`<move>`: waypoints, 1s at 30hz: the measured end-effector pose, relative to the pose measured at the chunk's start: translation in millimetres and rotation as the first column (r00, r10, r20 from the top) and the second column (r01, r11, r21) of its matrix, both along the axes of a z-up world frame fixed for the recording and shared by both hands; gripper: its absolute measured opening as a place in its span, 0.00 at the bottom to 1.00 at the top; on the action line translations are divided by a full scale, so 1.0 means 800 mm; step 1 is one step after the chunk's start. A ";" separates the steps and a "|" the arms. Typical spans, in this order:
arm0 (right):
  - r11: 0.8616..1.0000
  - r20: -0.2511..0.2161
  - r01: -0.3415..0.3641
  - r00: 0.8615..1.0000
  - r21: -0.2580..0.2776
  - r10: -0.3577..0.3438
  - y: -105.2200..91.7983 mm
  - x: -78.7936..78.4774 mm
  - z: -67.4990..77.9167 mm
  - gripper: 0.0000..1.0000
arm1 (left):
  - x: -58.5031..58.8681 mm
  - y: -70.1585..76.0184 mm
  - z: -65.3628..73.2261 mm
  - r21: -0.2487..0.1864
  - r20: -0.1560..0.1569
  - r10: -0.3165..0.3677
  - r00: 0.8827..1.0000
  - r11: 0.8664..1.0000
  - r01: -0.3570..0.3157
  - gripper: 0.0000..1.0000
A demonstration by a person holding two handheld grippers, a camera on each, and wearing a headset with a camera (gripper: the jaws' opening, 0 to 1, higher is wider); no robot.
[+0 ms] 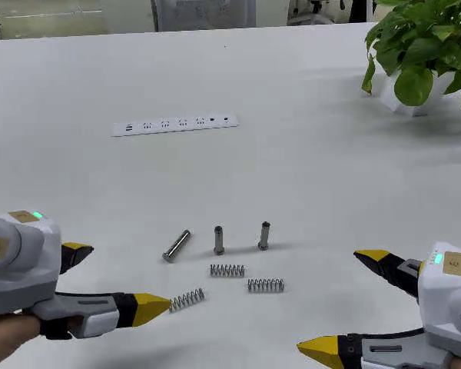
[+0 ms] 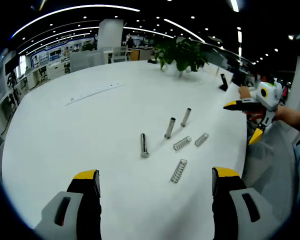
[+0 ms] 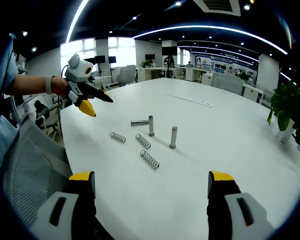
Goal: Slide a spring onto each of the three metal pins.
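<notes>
Three metal pins stand in a row on the white table: one lying flat (image 1: 176, 245) at the left, and two upright (image 1: 219, 240) (image 1: 264, 235). In front of them lie three loose springs (image 1: 187, 299) (image 1: 227, 270) (image 1: 266, 285). My left gripper (image 1: 115, 280) is open at the near left, its lower tip just left of the nearest spring (image 2: 178, 170). Over at the near right, my right gripper (image 1: 346, 305) is open and empty, a little short of the springs (image 3: 149, 159). The left gripper view has the flat pin (image 2: 144, 145) ahead of the jaws.
A white power strip (image 1: 174, 124) lies farther back on the table (image 1: 307, 169). A potted green plant (image 1: 422, 54) stands at the far right corner. The table's near edge and a mesh chair (image 3: 30, 170) sit beside my right gripper.
</notes>
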State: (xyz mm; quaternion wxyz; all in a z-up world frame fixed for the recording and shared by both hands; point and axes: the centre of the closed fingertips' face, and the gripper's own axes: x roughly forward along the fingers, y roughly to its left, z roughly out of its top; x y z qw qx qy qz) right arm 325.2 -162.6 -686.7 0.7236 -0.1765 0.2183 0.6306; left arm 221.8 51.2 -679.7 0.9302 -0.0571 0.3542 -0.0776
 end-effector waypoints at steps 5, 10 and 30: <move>1.000 0.001 -0.004 1.000 0.001 0.004 0.002 -0.003 0.001 0.94 | 0.016 0.006 0.002 0.028 -0.022 -0.043 0.999 0.999 0.044 0.93; 1.000 -0.006 -0.002 1.000 0.002 0.002 0.004 -0.004 0.000 0.93 | 0.026 0.007 0.000 0.050 -0.047 -0.069 0.997 0.996 0.071 0.90; 1.000 -0.005 0.024 1.000 0.014 -0.024 0.000 0.002 0.003 0.91 | 0.087 0.007 -0.025 0.078 -0.131 -0.120 0.984 0.988 0.131 0.61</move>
